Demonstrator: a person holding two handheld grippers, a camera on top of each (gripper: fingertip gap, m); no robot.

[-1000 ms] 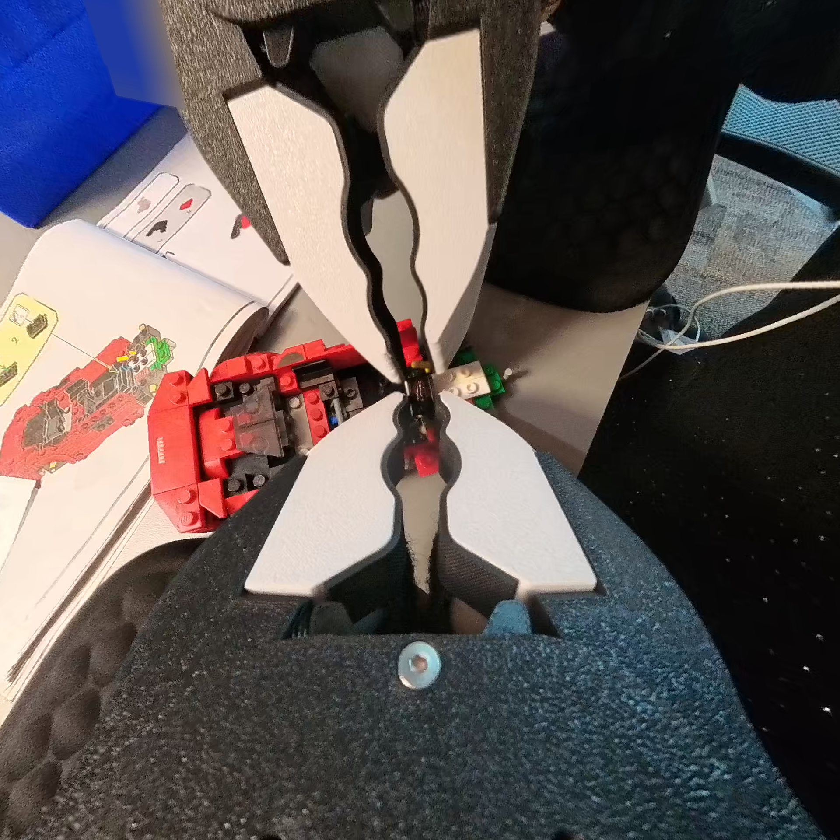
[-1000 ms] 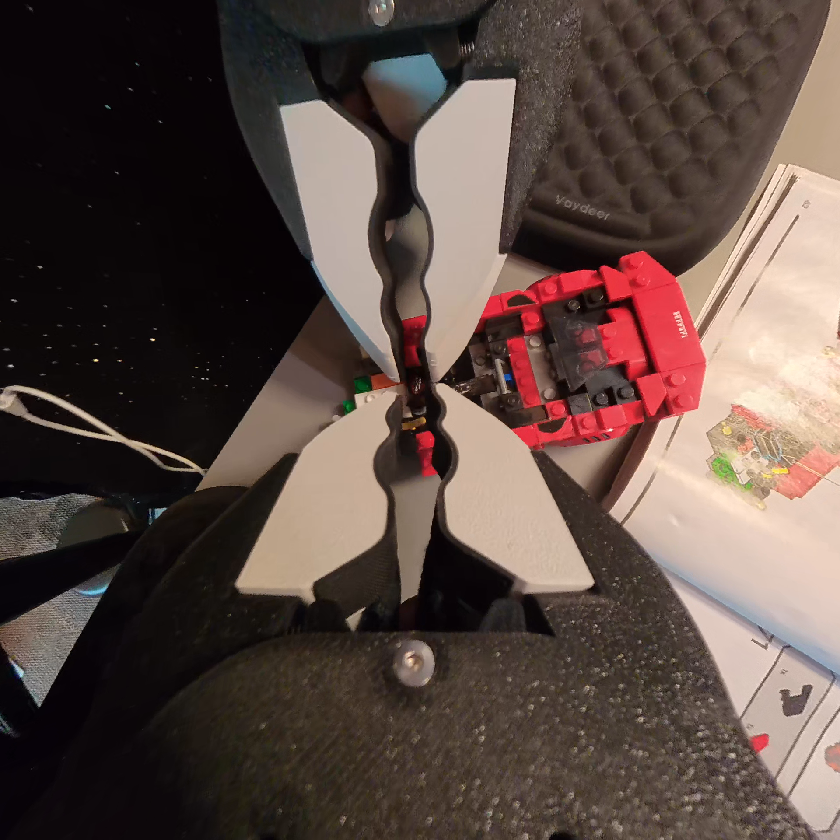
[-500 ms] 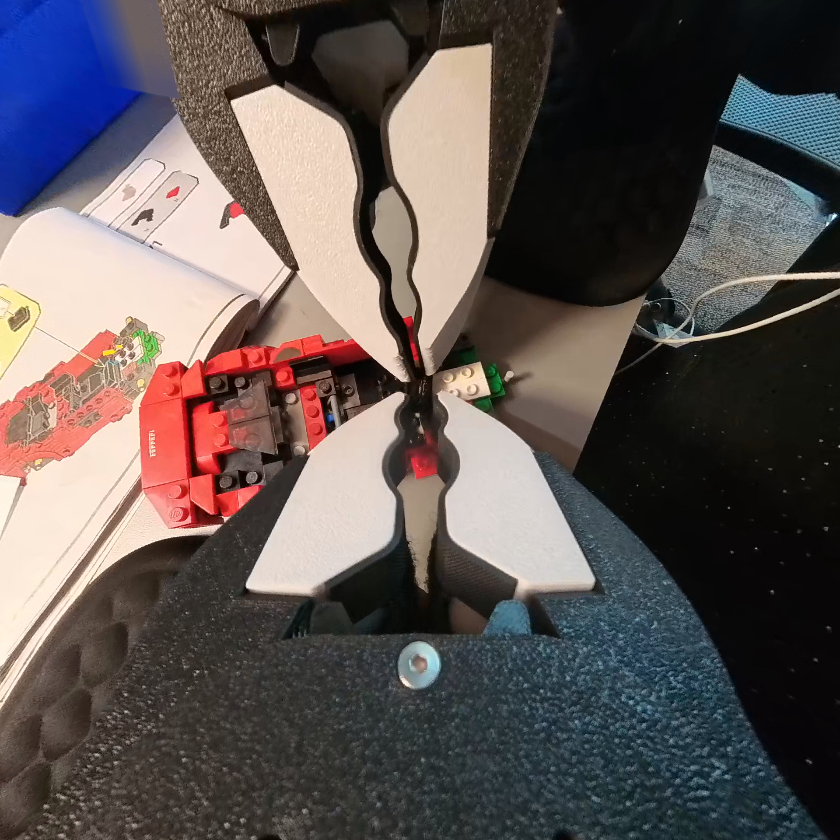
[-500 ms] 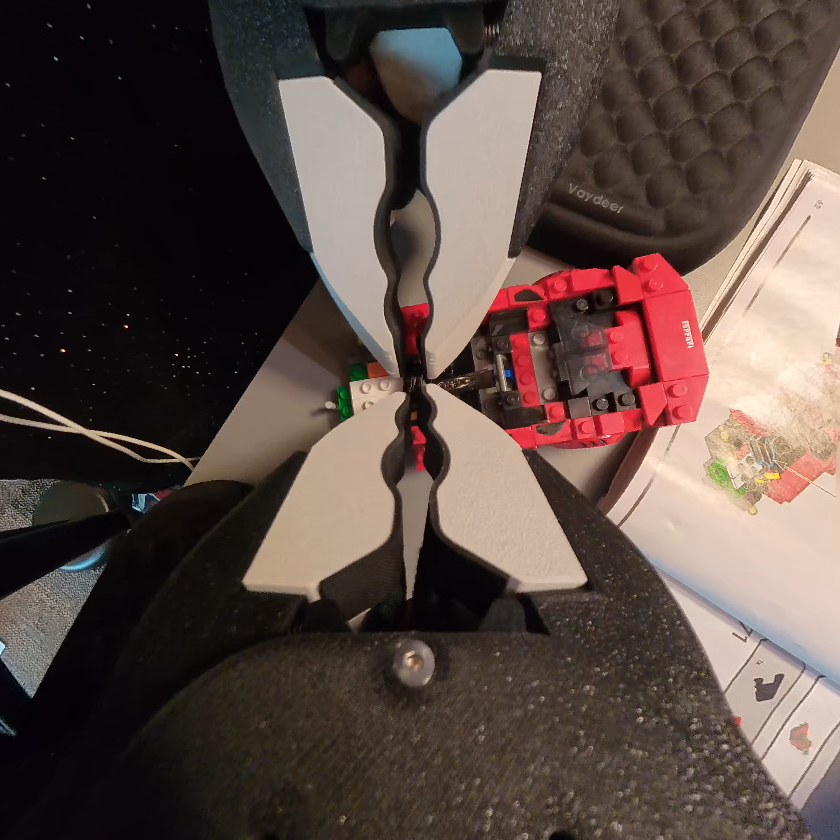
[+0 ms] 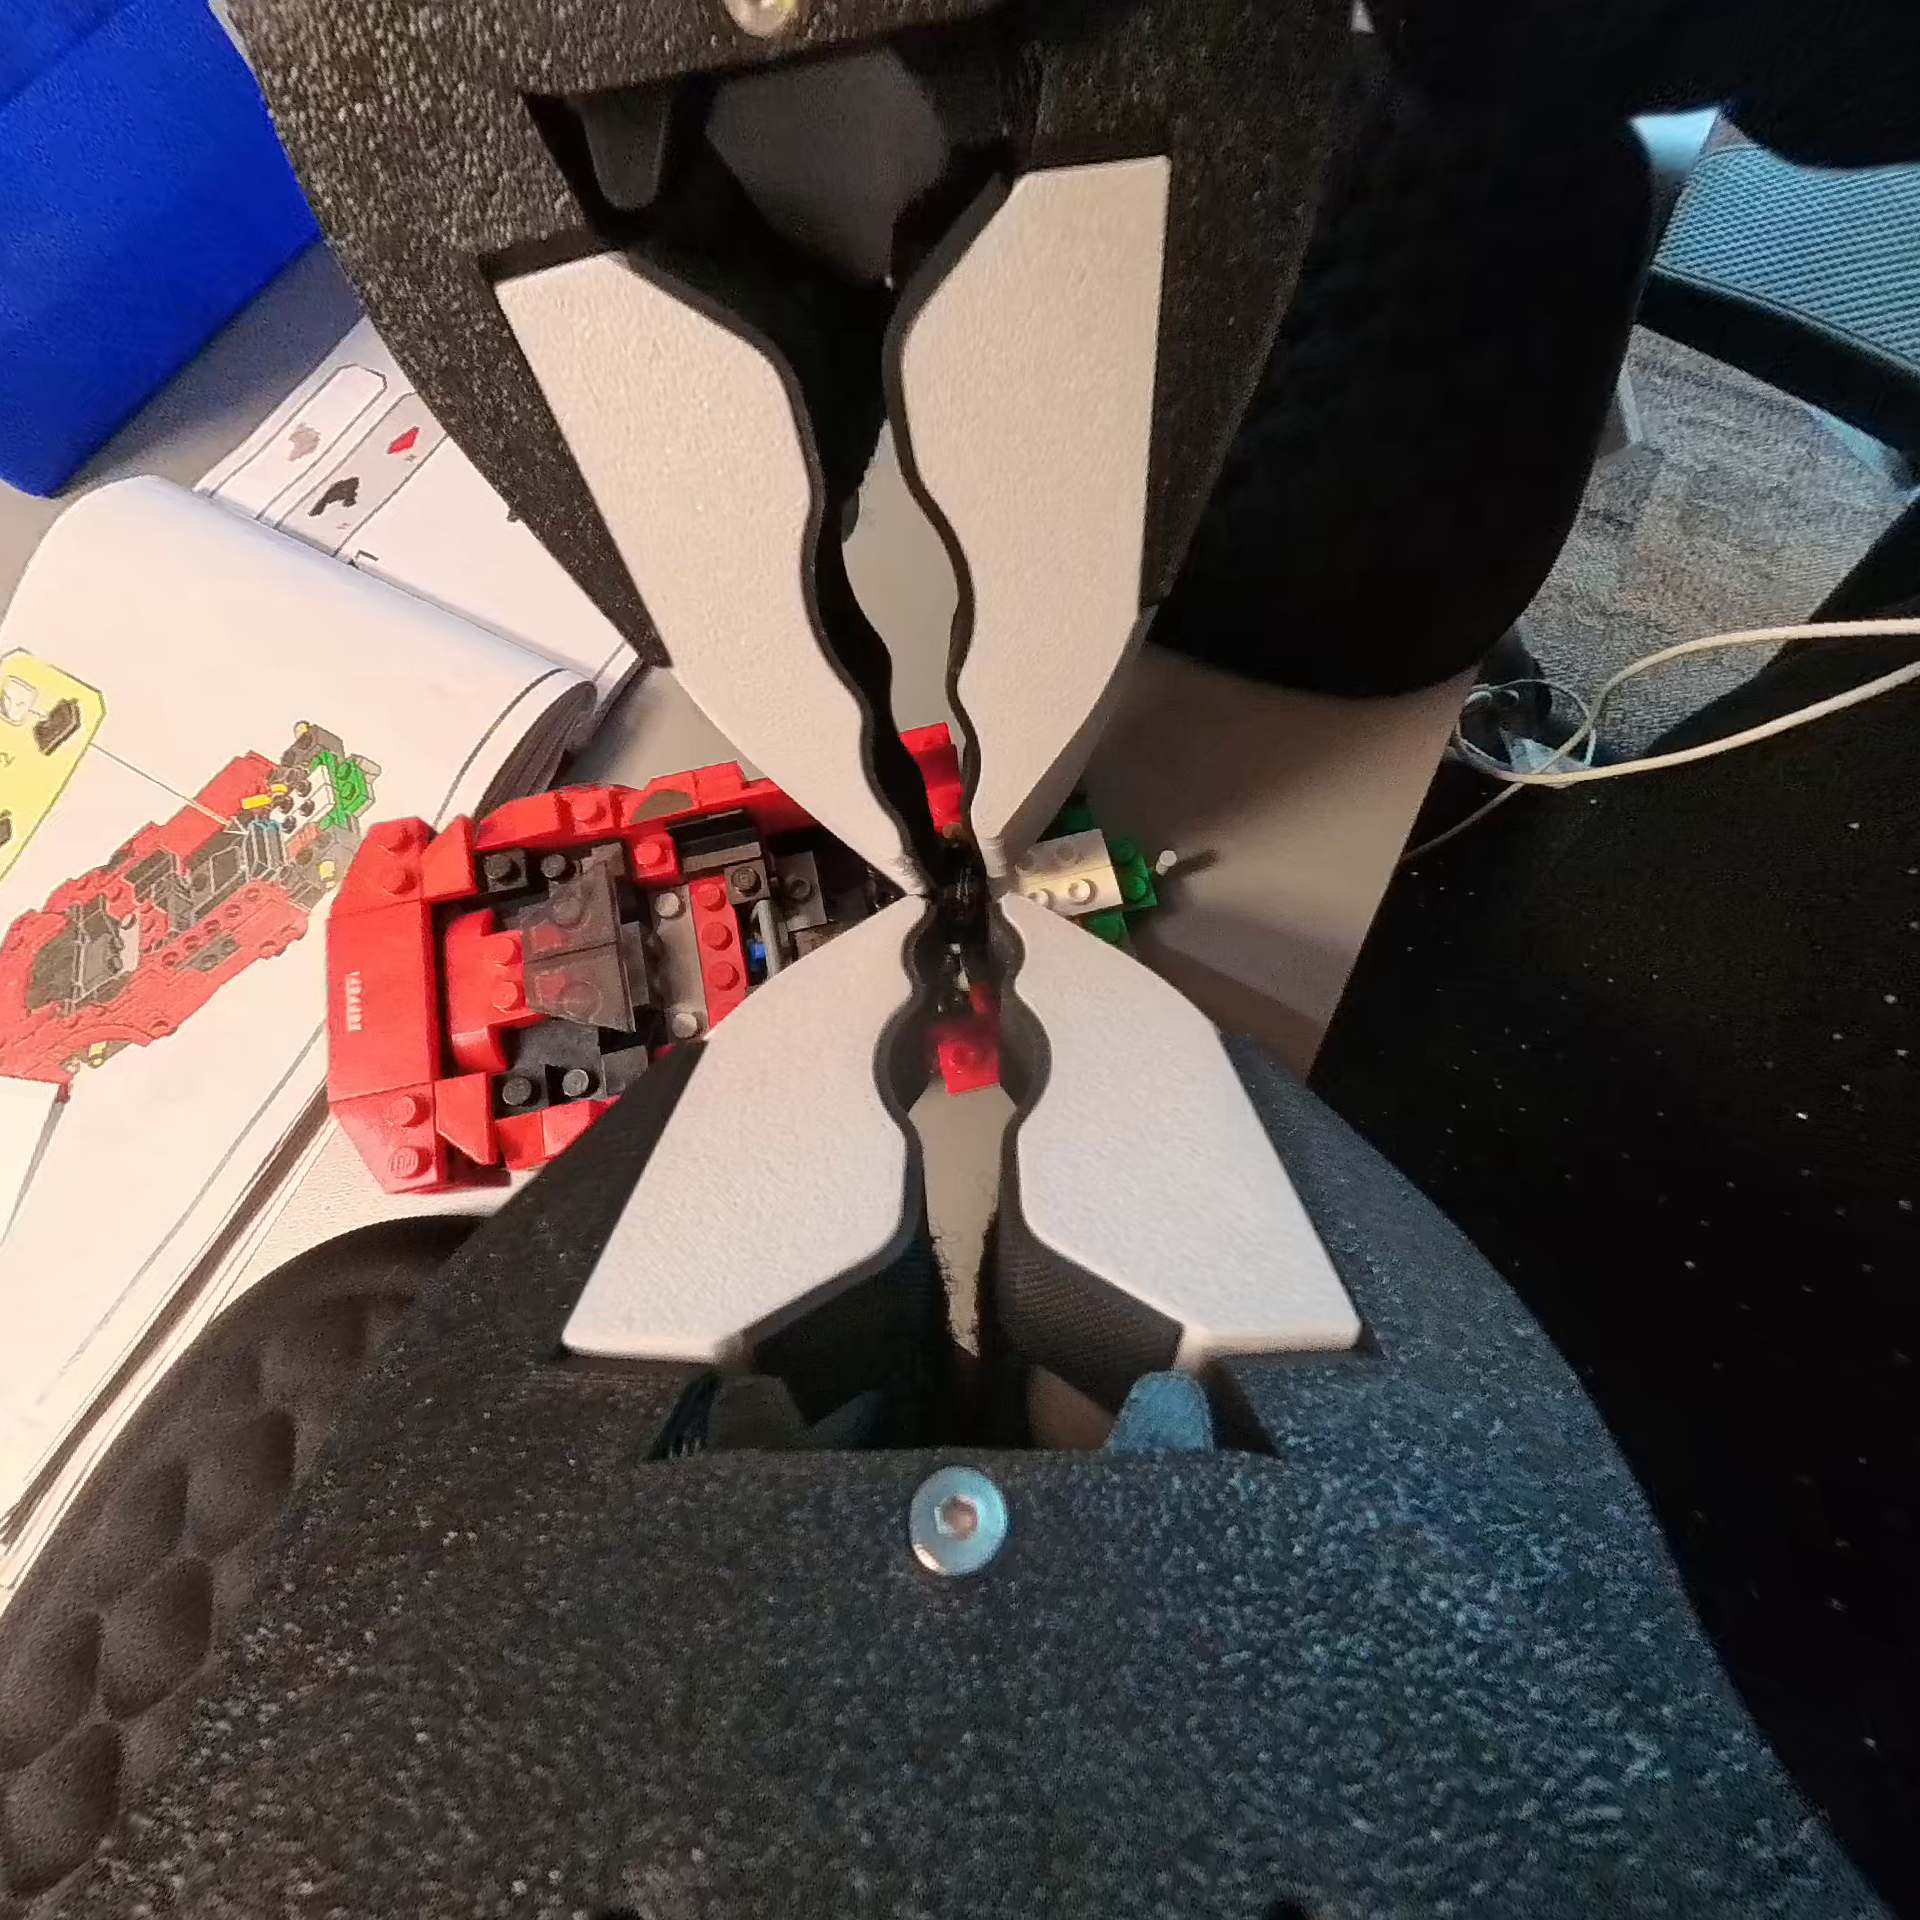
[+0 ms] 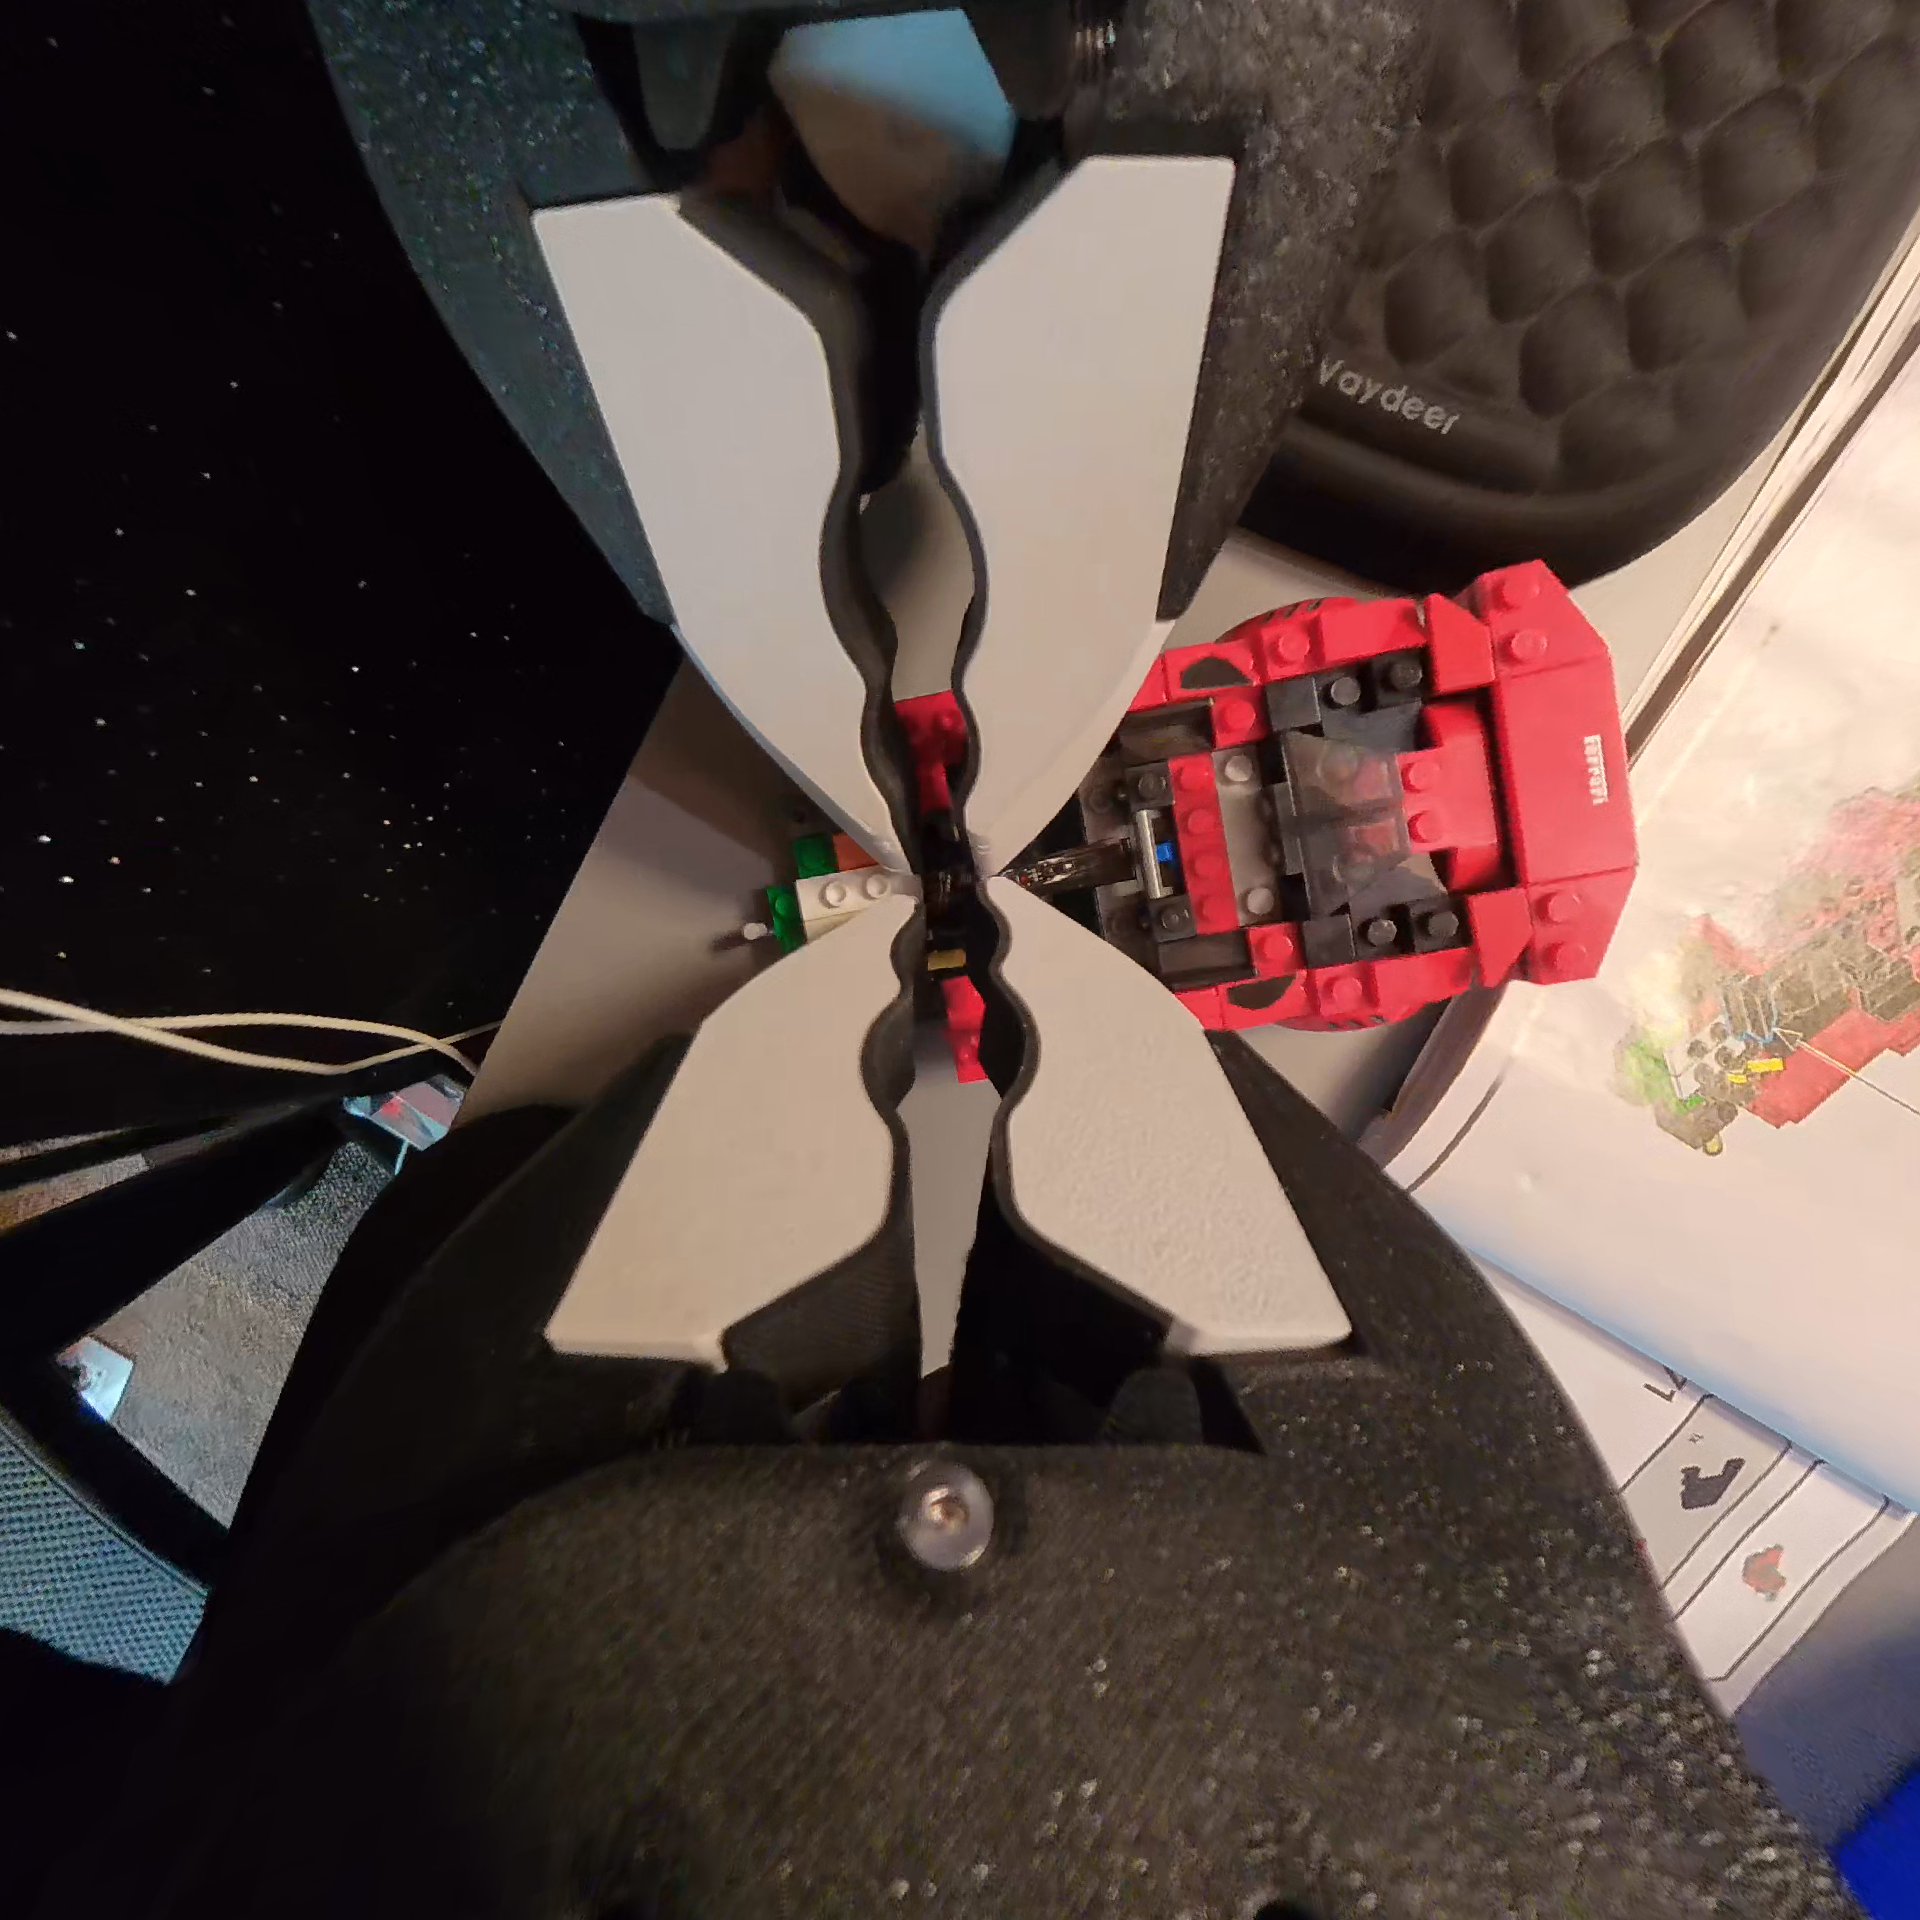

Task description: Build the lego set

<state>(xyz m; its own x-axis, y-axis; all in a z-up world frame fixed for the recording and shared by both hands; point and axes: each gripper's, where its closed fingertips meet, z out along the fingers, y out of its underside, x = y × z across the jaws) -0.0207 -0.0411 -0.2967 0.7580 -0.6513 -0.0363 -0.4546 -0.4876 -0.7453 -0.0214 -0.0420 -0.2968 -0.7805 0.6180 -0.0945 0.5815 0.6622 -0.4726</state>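
The red Lego car (image 5: pixel 416 966) with a black and grey inside lies on the grey table, with a small green and white brick cluster (image 5: pixel 1086 878) at its far end. My left gripper (image 5: pixel 956 914) and my right gripper (image 5: pixel 951 857) meet tip to tip above the car's middle. Both are pinched shut on a small black piece (image 5: pixel 954 888) between them. In the right wrist view the right gripper (image 6: pixel 951 904) faces the left gripper (image 6: pixel 935 847) over the same black piece (image 6: pixel 943 883), with the car (image 6: pixel 1507 810) to the right. The part of the car under the fingers is hidden.
The open instruction booklet (image 5: pixel 208 644) lies left of the car and shows in the right wrist view (image 6: pixel 1662 1195). A black bumpy pad (image 6: pixel 1610 260) borders the car. A blue box (image 5: pixel 104 208) stands far left. The table edge (image 5: pixel 1382 883) and a white cable (image 5: pixel 1662 707) are right. Only a small space, under 4 cm, lies between the two pairs of fingers.
The two grippers have drawn closer together, so their tips now nearly touch around the black piece. The car has shifted slightly in both views.
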